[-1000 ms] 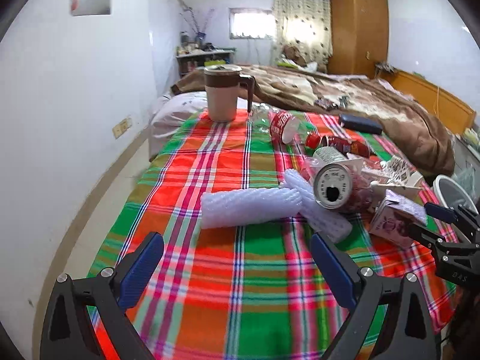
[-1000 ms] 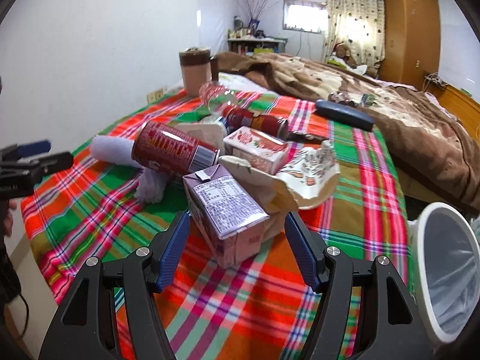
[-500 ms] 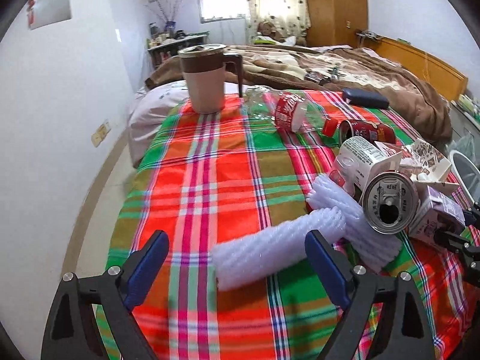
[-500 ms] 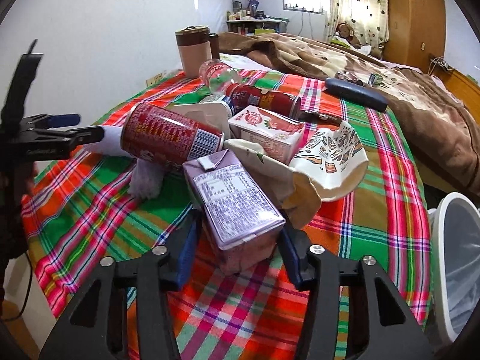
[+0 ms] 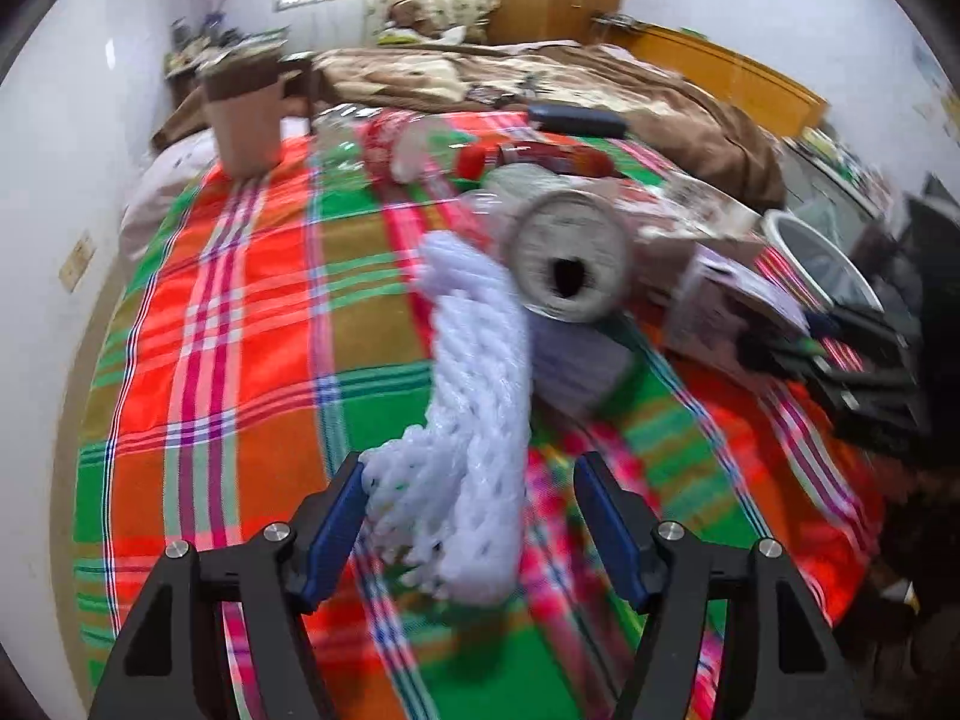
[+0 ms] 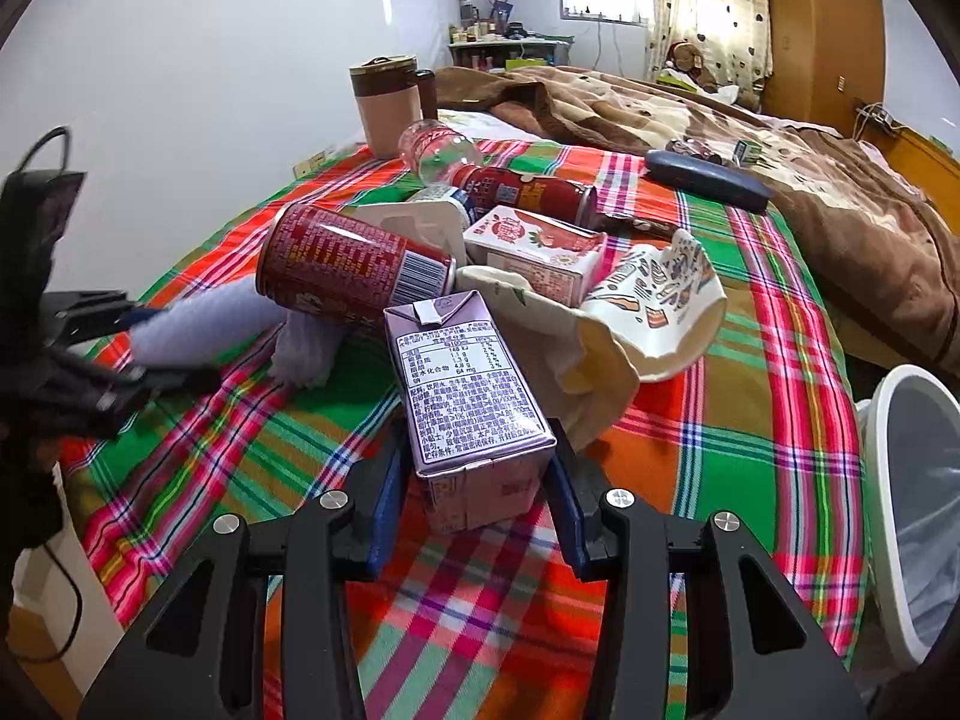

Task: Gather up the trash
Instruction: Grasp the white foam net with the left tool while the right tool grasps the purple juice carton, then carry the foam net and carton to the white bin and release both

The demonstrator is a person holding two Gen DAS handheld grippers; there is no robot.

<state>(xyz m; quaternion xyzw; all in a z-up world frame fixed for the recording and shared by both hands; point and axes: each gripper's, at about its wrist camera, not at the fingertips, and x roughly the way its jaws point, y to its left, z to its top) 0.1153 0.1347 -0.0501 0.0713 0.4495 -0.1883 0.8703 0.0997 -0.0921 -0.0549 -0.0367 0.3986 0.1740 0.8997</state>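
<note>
- While the left view smears with blur, the left gripper (image 5: 468, 510) has the white foam netting sleeve (image 5: 474, 420) between its blue pads, jaws closing; the left pad touches the soft, dimpled mesh, the right pad stands just clear of it.
- That sleeve is a squashy tube of knobbly lattice, lying on the plaid blanket (image 5: 240, 312) in red, green and orange wool-like checks.
- Its far end runs under the red drink can (image 5: 567, 258), a smooth metal cylinder on its side, its round silver top facing us.
- Over on the right, the right gripper (image 6: 474, 498) is pinched narrow on the purple carton (image 6: 468, 384), jaws closing in, both blue pads against its flat sides.
- The carton is a glossy, boxy brick, printed with fine text.
- Behind it: a crumpled paper bowl (image 6: 660, 306), a strawberry-print carton (image 6: 534, 252), a clear ribbed plastic bottle (image 6: 438, 150) on its side.
- A white round bin (image 6: 918, 510) with a thin plastic liner sits off the blanket's right edge.
- A smooth pink-and-brown lidded mug (image 6: 387, 105) stands upright at the far end.
</note>
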